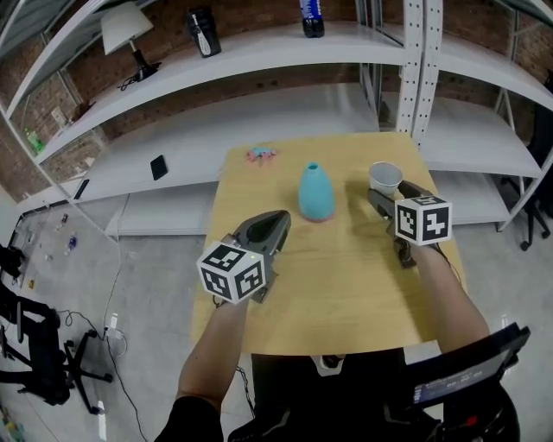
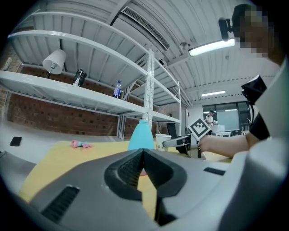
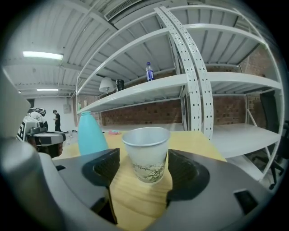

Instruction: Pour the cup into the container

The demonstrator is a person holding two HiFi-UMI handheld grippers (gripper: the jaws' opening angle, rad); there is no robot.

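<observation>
Cup [image 1: 385, 178] (landmark): a white paper cup with a leaf print, upright on the counter near its far right corner. Every place below is told from it.
Shelving [image 1: 259, 52]: white metal racks behind the cup against a brick wall. A bottle [image 1: 312, 17] stands on the top shelf, behind and left of the cup. A lamp [image 1: 125, 30] stands much farther to the left.
Counter [image 1: 346, 285]: a pale wooden top that carries the cup. Most of its bare surface lies on the near side of the cup.
Right hand-held gripper [image 1: 390, 195]: it reaches in from the near side of the cup. Its jaws are spread wide, one on each side of the cup, and the pads sit close beside the wall without squeezing it. The right gripper view shows the cup resting on the counter between them.
Left hand-held gripper [image 1: 281, 220]: well to the left of the cup and nearer the person. Its jaws are closed together with nothing between them, pointing toward the container.
Container [image 1: 316, 192]: a teal, narrow-necked vase, upright, just left of the cup and apart from it.
Pink item [image 1: 260, 154]: small, at the far left of the counter, beyond the container from the cup. It is too small to identify.
</observation>
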